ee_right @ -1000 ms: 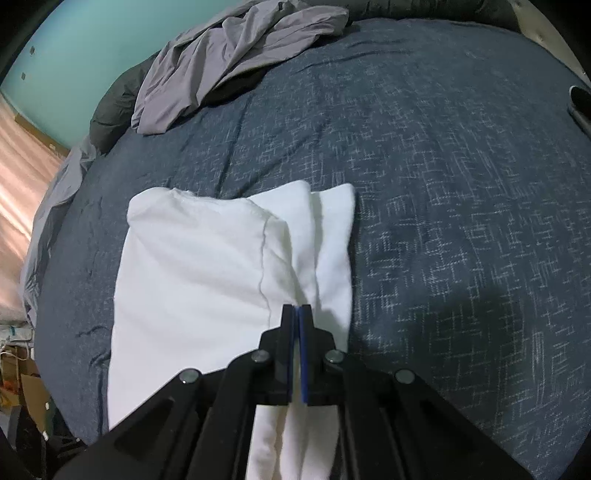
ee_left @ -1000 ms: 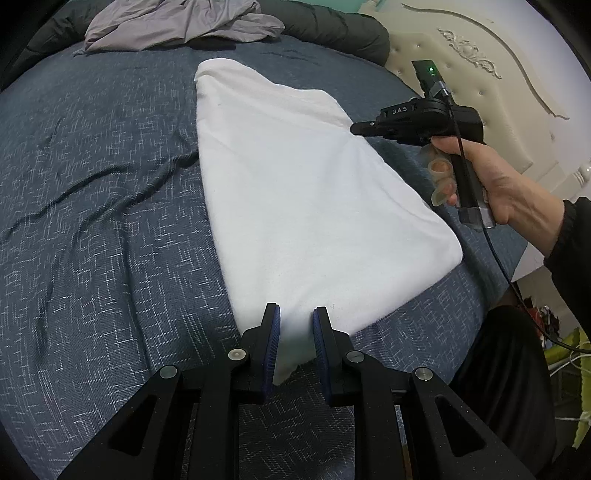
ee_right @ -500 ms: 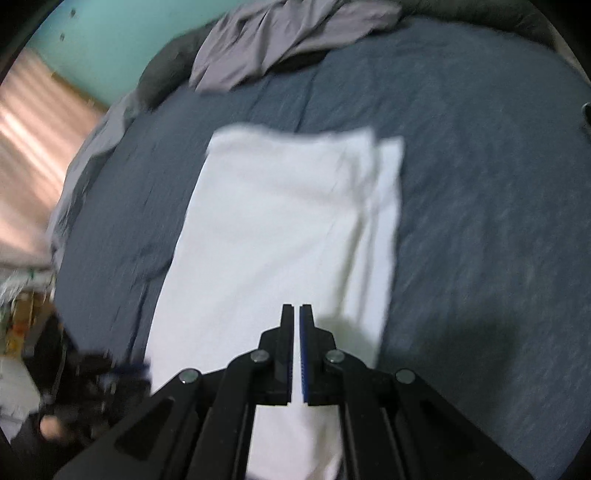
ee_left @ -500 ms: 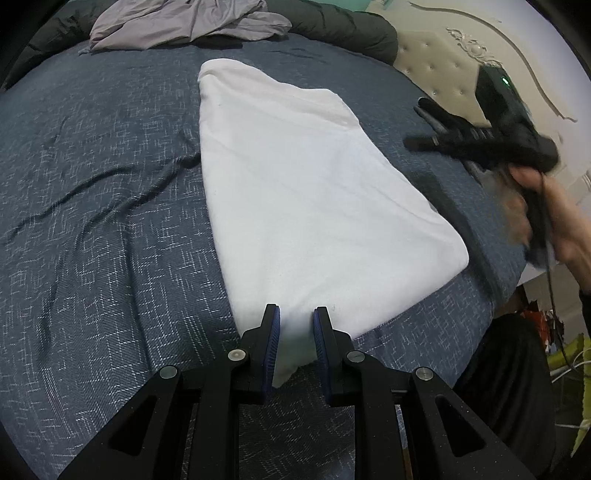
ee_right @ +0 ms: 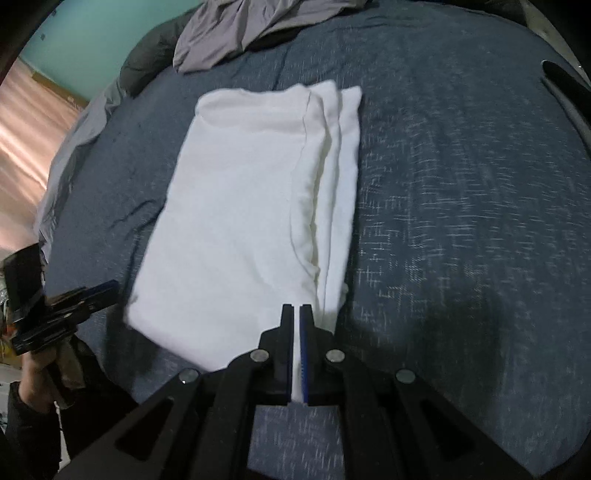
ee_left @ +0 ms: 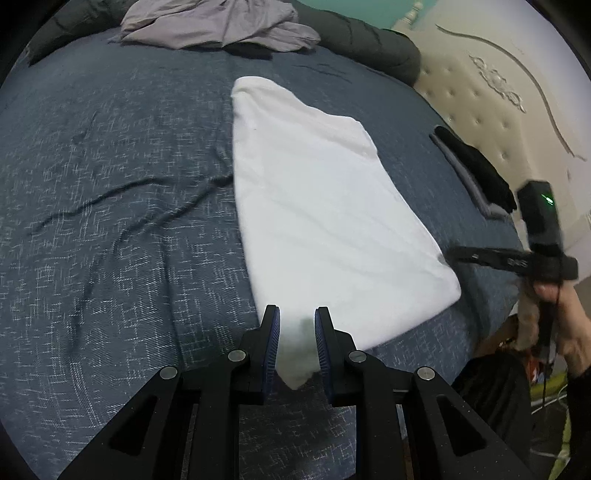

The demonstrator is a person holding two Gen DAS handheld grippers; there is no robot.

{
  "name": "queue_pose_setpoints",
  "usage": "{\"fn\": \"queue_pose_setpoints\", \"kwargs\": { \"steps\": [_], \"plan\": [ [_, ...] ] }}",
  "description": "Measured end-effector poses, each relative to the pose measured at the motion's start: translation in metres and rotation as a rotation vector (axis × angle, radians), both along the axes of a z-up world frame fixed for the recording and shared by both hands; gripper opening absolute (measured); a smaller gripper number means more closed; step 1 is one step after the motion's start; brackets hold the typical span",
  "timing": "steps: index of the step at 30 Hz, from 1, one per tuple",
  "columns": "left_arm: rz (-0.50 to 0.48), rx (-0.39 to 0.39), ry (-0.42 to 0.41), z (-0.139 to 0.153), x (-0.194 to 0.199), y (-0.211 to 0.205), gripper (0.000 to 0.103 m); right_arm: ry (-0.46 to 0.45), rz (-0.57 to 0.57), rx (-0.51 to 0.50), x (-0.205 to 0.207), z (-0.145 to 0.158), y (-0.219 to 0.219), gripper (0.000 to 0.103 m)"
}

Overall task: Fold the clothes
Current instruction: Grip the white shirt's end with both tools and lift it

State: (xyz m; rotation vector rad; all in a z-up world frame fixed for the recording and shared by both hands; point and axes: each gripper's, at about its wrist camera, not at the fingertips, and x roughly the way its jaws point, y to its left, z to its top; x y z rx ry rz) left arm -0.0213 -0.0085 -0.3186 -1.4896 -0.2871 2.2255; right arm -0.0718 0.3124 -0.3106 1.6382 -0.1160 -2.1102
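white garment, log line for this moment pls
stage: fold | white garment: folded flat on bed | left gripper: open, straddling near corner | right gripper: shut on near edge

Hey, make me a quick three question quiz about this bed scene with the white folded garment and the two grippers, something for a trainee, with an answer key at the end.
1. True or false: the left gripper has its fingers apart around a corner of the white garment.
2. Multiple choice: where does the grey crumpled garment lie? A) on top of the white garment B) at the far side of the bed, apart from the white garment C) between the right gripper's fingers.
3. Fill in: the right gripper is ____ near the garment's close edge, its fingers almost touching.

Key: 1 true; 2 B; 3 shut.
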Motion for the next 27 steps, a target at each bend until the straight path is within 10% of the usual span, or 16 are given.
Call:
{"fn": "queue_pose_setpoints", "kwargs": {
  "steps": [3, 7, 27],
  "plan": [
    [0.009, 0.012, -0.035, -0.01, 0.003, 0.002, 0.027, -0.031, -0.032, -0.018, 0.004, -0.003, 0.004, 0.011],
    [0.014, 0.013, -0.081, -0.022, 0.0, 0.001, 0.037, -0.077, -0.078, -0.041, 0.007, -0.011, 0.008, 0.047],
    [0.039, 0.213, -0.205, -0.05, -0.004, 0.001, 0.056, -0.175, -0.079, -0.095, 0.003, -0.053, -0.003, 0.062]
  ]
}}
